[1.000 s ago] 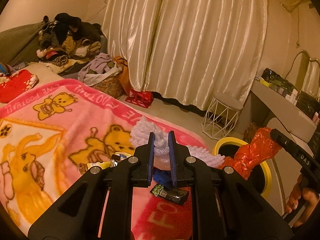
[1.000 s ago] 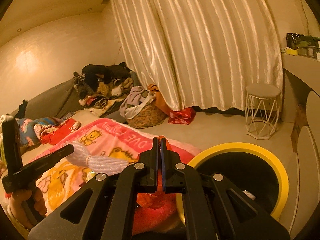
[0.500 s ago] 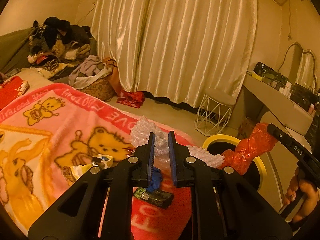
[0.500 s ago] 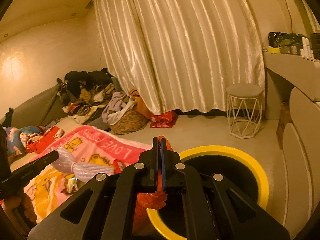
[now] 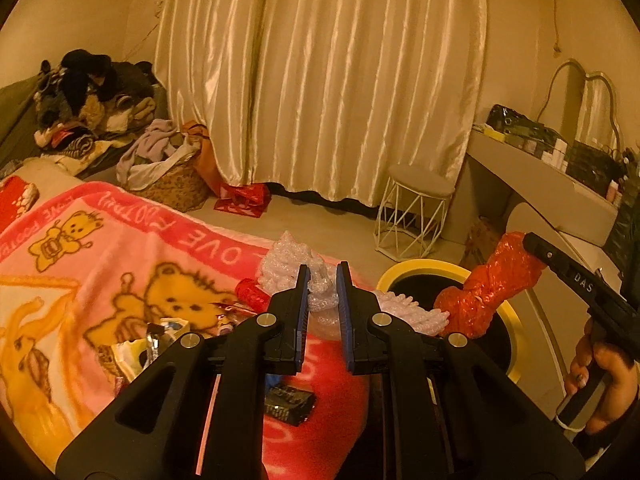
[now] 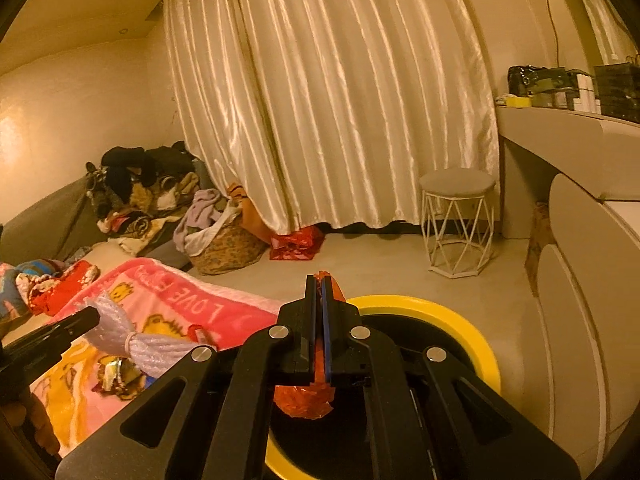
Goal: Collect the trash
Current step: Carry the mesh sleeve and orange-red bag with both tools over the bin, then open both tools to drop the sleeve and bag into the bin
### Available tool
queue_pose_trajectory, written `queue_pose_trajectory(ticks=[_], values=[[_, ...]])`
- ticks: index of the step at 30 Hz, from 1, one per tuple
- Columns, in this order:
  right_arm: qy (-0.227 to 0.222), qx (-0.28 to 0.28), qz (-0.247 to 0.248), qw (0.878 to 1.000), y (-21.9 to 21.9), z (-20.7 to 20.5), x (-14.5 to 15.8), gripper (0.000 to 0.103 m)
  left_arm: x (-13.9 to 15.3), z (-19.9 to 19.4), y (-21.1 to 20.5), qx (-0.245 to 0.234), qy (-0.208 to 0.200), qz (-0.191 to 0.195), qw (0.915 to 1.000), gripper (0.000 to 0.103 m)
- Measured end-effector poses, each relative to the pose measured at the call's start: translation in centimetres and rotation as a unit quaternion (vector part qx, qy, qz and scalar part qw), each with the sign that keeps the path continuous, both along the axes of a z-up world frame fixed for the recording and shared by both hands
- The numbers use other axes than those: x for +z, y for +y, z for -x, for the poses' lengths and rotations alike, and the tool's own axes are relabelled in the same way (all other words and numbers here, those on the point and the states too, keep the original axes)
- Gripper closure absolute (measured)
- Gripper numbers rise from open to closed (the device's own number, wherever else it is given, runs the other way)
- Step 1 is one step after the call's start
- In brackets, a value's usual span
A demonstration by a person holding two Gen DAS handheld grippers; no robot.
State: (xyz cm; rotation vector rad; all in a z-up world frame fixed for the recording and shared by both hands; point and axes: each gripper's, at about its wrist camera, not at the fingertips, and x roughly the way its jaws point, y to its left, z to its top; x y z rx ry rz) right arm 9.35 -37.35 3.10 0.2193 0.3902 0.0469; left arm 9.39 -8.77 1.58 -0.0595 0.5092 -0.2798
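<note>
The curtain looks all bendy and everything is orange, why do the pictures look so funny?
In both wrist views the fisheye lens bows the curtain and darkens the corners, and warm room light tints everything orange. In the left wrist view, the blanket near the edge smears a little. In the right wrist view, glare brightens the left wall.

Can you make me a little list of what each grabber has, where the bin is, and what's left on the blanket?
left gripper: shut on bubble wrap
right gripper: shut on red wrapper
red wrapper place: hanging over the bin's opening
bin: yellow rim, dark inside, on the floor beside the blanket
blanket: pink, with teddy bears
trash on blanket: dark packet, shiny wrappers
stool: white wire legs, by the curtain
</note>
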Motion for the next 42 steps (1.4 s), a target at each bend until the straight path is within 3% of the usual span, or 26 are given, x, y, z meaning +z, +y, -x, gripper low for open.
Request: queue_pose_trajectory(ticks=[26, 42], values=[[0.025, -0.056, 0.004, 0.998, -2.9, -0.6, -2.5, 0.100, -2.9, -0.7, -6.3, -0.069, 0.013, -0.053, 0.9961, 0.093], [0.070, -0.084, -0.005, 0.994, -4.9, -2.1, -5.5, 0.100, -6.0, -2.3, -10.3, -0.119, 0.048, -0.074, 0.9890, 0.093]])
